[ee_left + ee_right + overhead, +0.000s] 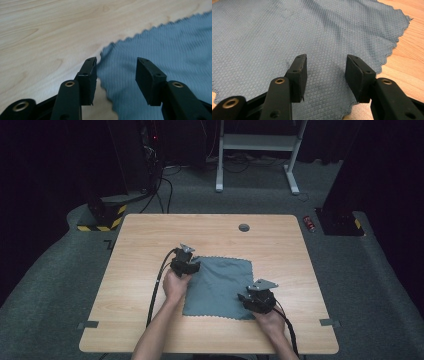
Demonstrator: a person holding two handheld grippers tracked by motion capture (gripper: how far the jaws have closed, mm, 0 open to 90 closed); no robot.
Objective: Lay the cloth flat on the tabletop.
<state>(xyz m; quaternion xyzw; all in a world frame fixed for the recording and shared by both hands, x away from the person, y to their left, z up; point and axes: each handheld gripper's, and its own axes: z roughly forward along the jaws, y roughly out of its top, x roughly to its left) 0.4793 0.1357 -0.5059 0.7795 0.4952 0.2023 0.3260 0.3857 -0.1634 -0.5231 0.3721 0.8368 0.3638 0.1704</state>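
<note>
The grey-blue square microfibre cloth point(220, 287) lies flat on my pale wooden bench point(135, 245) — both my left gripper point(116, 72) and right gripper point(325, 75) have fingers spread, pinching nothing; any folding remains, I judge.

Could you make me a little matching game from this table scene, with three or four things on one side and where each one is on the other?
Things:
1. left gripper
2. right gripper
3. grey cloth
4. round grey plug

Places:
A. set in the tabletop near the far edge
B. over the cloth's near right corner
C. spread flat in the middle of the table
D. at the cloth's far left corner

Pairs: 1-D, 2-B, 3-C, 4-A
</note>
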